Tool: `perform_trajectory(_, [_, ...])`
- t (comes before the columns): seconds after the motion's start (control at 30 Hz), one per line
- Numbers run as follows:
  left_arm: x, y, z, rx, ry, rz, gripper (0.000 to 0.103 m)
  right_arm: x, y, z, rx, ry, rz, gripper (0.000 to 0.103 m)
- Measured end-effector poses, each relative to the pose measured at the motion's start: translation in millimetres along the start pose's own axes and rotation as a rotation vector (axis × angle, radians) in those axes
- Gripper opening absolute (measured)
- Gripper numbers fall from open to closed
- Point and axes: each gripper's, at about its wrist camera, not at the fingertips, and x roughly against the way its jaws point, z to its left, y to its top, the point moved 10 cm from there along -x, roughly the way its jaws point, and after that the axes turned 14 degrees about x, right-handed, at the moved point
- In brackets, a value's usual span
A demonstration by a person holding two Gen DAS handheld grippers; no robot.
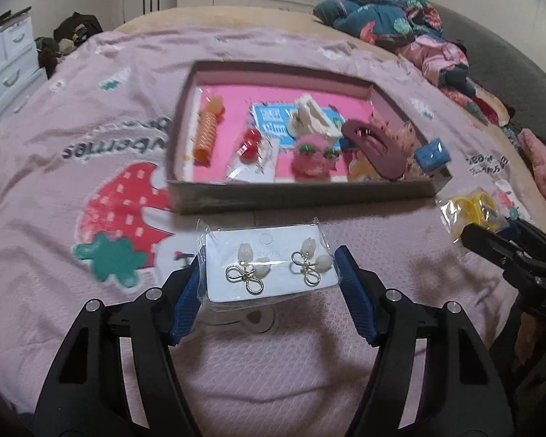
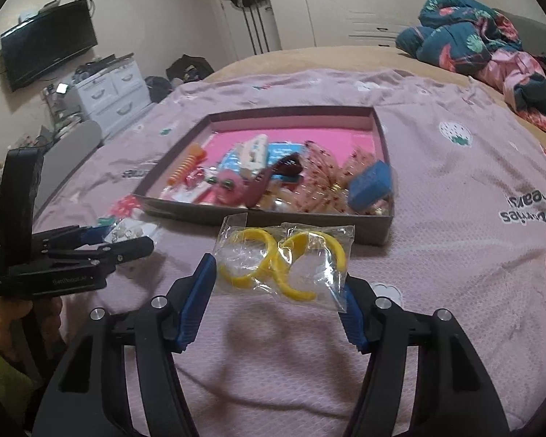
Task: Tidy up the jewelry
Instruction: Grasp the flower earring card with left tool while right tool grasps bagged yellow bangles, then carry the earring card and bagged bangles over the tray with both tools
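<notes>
A white card with two pearl-and-gold earrings [image 1: 269, 266], sealed in a clear sleeve, hangs just above the pink bedspread, and my left gripper [image 1: 269, 255] is shut on its two side edges. In the right wrist view my right gripper [image 2: 278, 273] is shut on a clear bag of yellow hoop earrings [image 2: 284, 262], also raised off the cover. Both sit in front of a shallow box with a pink lining [image 1: 302, 196] that holds several hair clips and accessories. The right gripper [image 1: 491, 233] shows at the right edge of the left wrist view, and the left gripper [image 2: 127, 244] at the left of the right wrist view.
The box [image 2: 309, 225] lies mid-bed on a strawberry-print cover [image 1: 91, 145]. A heap of teal and pink clothes [image 1: 389, 18] is at the far right. White drawers [image 2: 109, 94] and a wall TV [image 2: 47, 43] stand beyond the bed's left side. A hand [image 2: 3, 320] grips the left tool.
</notes>
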Motion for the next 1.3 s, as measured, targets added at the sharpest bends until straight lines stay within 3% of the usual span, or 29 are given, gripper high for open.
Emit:
perform_trajectory(0.23, [31, 17, 17, 0.034, 0.013, -0.078, 0.06, 11, 17, 21, 0.054, 0.038, -0.032, 0.06])
perform_trajectory(0.3, [36, 22, 20, 0.043, 0.013, -0.093, 0.06, 11, 22, 27, 0.068, 0.057, -0.033, 0.037])
perform_trajectory(0.47, [41, 31, 23, 0.057, 0.016, -0.112, 0.06, 4, 29, 29, 0.087, 0.056, -0.021, 0.032])
perform_trajectory(0.73, [34, 27, 27, 0.063, 0.015, -0.096, 0.06, -18, 1, 39, 0.078, 0.121, 0.069, 0.029])
perform_trajectory(0.77, [34, 27, 27, 0.062, 0.013, -0.095, 0.06, -19, -3, 35, 0.083, 0.076, 0.079, 0.042])
perform_trajectory(0.8, [34, 26, 27, 0.063, 0.011, -0.094, 0.06, -18, -5, 30, 0.068, 0.043, 0.075, 0.07])
perform_trajectory(0.87, [33, 26, 26, 0.062, 0.008, -0.091, 0.06, -18, -9, 22, 0.029, -0.007, 0.06, 0.092])
perform_trajectory(0.97, [31, 25, 23, 0.058, 0.001, -0.085, 0.06, -27, -20, 16, 0.009, -0.046, 0.101, 0.095])
perform_trajectory(1.23, [28, 28, 16, 0.049, -0.01, -0.085, 0.06, -61, -35, 30, -0.026, -0.029, 0.162, 0.096])
perform_trajectory(1.27, [28, 30, 14, 0.045, -0.011, -0.087, 0.06, -64, -33, 31, -0.009, -0.041, 0.159, 0.095])
perform_trajectory(1.3, [28, 31, 13, 0.043, -0.013, -0.087, 0.06, -65, -32, 31, 0.016, -0.063, 0.159, 0.085])
